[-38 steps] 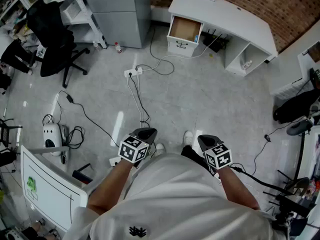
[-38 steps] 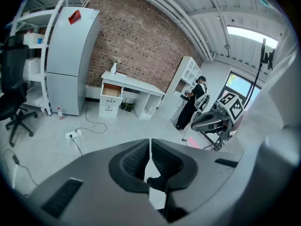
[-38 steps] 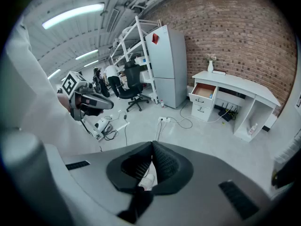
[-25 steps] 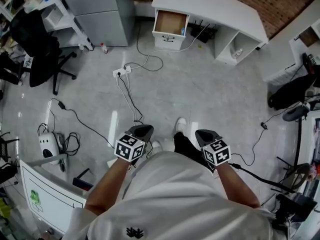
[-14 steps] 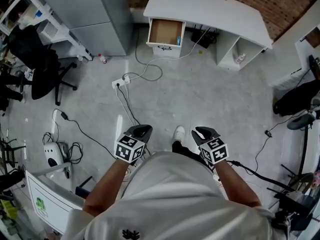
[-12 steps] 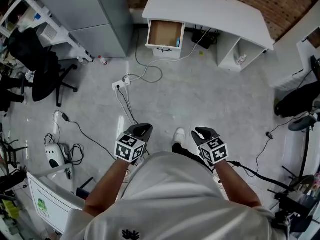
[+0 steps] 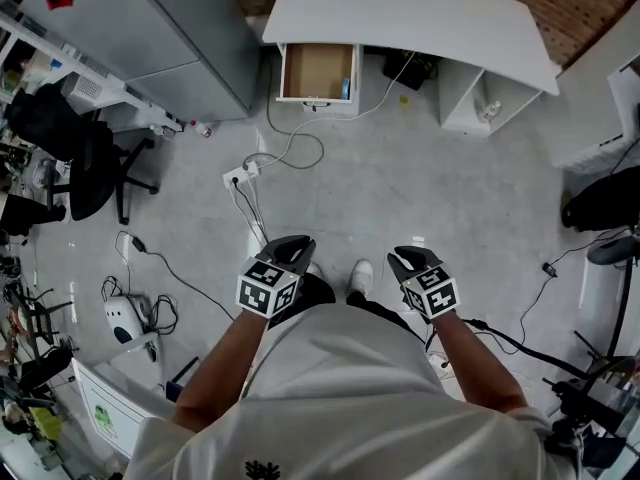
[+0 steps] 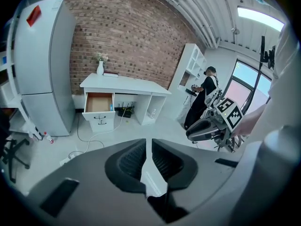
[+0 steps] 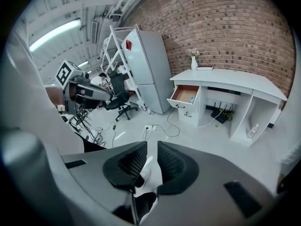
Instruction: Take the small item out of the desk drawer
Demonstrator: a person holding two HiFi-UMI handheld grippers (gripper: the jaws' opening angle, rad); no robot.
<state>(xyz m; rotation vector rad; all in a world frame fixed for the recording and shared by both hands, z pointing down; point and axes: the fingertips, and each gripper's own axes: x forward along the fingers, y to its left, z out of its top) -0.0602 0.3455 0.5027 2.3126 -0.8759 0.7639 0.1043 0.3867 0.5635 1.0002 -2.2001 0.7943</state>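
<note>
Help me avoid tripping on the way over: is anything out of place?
A power strip and loose cables sprawl across the floor between you and the desk, a trip hazard. The desk's top drawer stands pulled open, and a small bottle sits on the floor by the grey cabinet.

**Operator, seen from above.** Clothing comprised a white short-sleeved T-shirt with a small black emblem, dark trousers and a white shoe. The left tongs and right tongs were dark grey, and each bore a black-and-white marker cube.
</note>
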